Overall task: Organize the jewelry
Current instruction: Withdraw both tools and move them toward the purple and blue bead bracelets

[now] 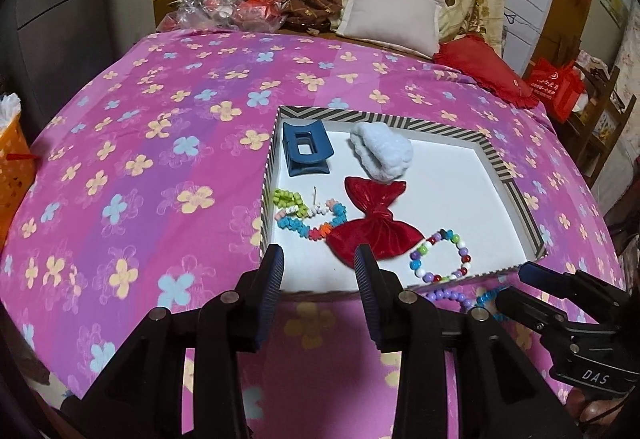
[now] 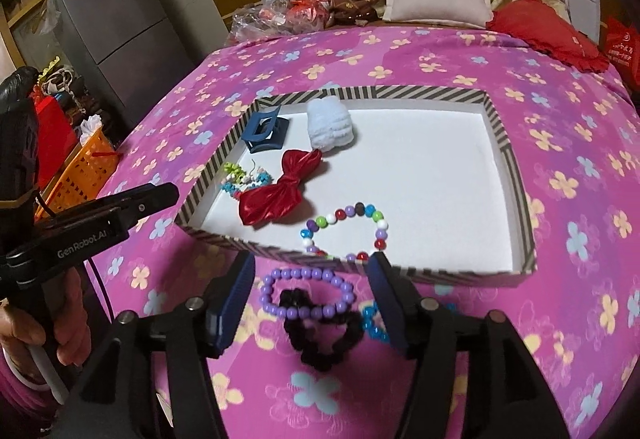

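A striped-rim white tray (image 1: 384,119) (image 2: 516,175) lies on the pink floral bedspread. In it are a blue claw clip (image 1: 306,153) (image 2: 264,133), a pale blue fluffy clip (image 1: 382,151) (image 2: 330,127), a red bow (image 1: 374,221) (image 2: 280,193), a flower-bead bracelet (image 1: 308,217) (image 2: 242,179) and a multicolour bead bracelet (image 1: 442,255) (image 2: 346,229). Outside the near rim lie a purple bead bracelet (image 2: 308,293) (image 1: 448,297), a black scrunchie (image 2: 324,335) and a blue bead piece (image 2: 372,323). My right gripper (image 2: 312,303) is open around the purple bracelet and scrunchie. My left gripper (image 1: 320,287) is open and empty over the tray's near-left corner.
Pillows (image 1: 390,13), a red cushion (image 1: 486,73) and plastic bags (image 1: 224,5) lie at the bed's far end. An orange basket (image 2: 82,169) and a grey fridge (image 2: 116,23) stand to the left of the bed. A red bag (image 1: 558,87) stands on the right.
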The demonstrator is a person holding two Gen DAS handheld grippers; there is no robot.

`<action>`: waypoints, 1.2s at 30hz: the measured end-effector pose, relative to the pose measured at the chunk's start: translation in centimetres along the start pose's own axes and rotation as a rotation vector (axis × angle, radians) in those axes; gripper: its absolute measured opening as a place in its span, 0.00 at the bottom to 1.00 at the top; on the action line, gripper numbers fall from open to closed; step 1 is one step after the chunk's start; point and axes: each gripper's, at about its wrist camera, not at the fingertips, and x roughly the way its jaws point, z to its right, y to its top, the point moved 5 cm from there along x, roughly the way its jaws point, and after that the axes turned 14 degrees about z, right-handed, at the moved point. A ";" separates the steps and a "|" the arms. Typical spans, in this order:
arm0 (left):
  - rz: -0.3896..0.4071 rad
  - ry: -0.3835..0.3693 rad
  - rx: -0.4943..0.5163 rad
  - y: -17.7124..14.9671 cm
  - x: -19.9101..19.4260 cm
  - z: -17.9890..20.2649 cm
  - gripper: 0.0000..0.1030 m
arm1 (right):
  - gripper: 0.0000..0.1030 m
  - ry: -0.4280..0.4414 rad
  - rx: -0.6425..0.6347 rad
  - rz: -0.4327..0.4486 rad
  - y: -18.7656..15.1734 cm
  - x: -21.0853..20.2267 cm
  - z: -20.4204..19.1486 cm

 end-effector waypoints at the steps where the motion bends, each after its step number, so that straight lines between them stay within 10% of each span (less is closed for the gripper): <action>1: 0.002 0.000 0.003 -0.1 -0.2 0.1 0.31 | 0.61 -0.002 -0.001 0.001 -0.2 -0.2 0.0; 36: -0.151 -0.152 0.076 -7.7 0.0 5.4 0.31 | 0.62 -0.080 0.001 -0.042 -6.5 -4.3 4.1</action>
